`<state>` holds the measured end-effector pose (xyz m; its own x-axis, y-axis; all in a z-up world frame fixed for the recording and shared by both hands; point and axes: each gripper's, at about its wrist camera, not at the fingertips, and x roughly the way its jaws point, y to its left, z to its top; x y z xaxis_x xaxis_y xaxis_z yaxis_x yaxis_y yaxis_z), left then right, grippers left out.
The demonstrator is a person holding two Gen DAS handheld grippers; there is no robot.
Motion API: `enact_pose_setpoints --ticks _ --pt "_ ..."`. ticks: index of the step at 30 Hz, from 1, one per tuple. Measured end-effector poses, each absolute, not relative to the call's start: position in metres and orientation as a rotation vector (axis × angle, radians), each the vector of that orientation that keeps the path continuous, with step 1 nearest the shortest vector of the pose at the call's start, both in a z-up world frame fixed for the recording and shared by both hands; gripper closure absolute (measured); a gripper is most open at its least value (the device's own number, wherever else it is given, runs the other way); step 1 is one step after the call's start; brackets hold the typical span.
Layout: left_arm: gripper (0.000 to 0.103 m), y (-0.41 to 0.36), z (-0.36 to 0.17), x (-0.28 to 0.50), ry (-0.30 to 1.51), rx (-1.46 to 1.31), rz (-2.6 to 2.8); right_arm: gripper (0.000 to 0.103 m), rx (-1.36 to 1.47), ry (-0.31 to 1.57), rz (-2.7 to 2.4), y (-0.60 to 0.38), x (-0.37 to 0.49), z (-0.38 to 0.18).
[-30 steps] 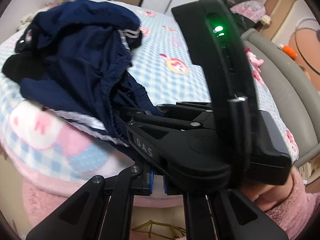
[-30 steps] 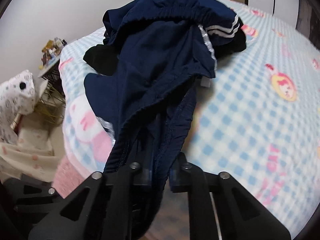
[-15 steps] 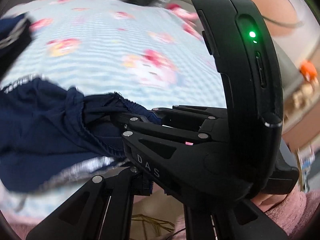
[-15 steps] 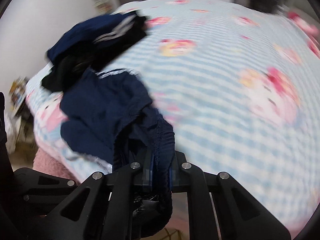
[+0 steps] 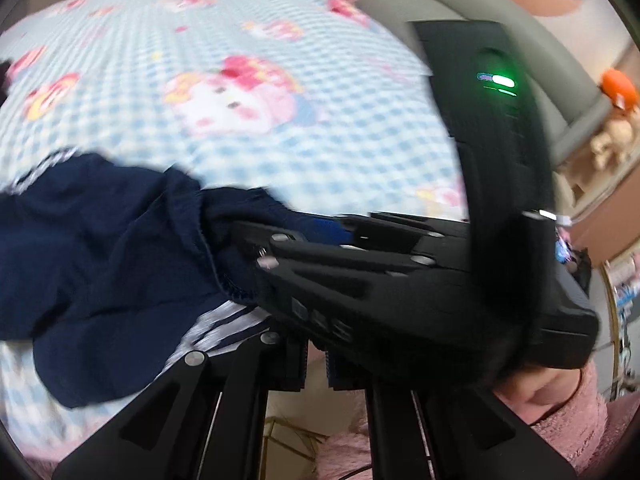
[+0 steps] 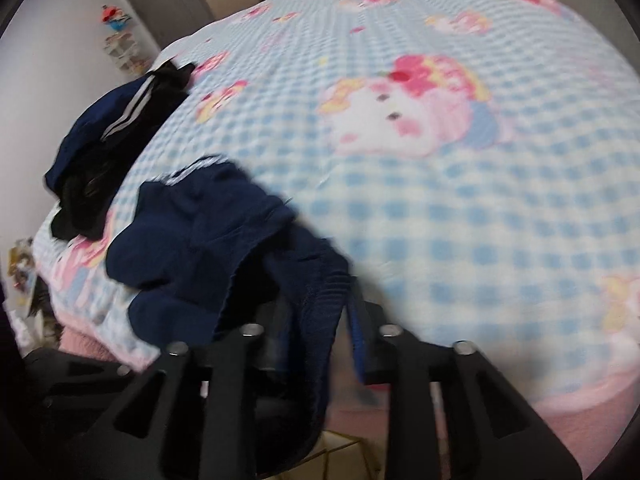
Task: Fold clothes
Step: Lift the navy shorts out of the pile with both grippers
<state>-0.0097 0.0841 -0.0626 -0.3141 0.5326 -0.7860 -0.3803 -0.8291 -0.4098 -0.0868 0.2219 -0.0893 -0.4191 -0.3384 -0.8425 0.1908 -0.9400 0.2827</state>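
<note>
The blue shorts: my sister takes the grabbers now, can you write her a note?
Right gripper: jaws shut on the blue shorts, at their waistband.
Left gripper: holds nothing, jaws nearly closed, sits under the right one.
Shorts lie bunched at the bed edge, away from the pile of dark clothes.
Done: one garment pulled out.
Left: spread it flat, fold it, then do the pile.

A blue-and-white checked blanket printed with pink cartoon cats (image 6: 420,208) covers the bed, with a grey padded headboard (image 5: 472,36) curving beside it. An orange plush toy (image 5: 618,86) sits on a pale shelf. A dark grey door (image 6: 160,4) stands by the white wall (image 6: 52,72).
</note>
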Motion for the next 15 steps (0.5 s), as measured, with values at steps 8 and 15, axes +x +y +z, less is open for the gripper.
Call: enact_pose_setpoints --ticks 8,15 --pt "0.096 0.000 -0.061 -0.014 -0.300 -1.468 2.383 0.055 1.449 -0.026 -2.413 0.189 -0.078 -0.103" --pt "0.096 -0.053 -0.047 -0.035 -0.413 -1.420 2.556 0.040 1.447 -0.056 -2.337 0.173 -0.075 -0.111"
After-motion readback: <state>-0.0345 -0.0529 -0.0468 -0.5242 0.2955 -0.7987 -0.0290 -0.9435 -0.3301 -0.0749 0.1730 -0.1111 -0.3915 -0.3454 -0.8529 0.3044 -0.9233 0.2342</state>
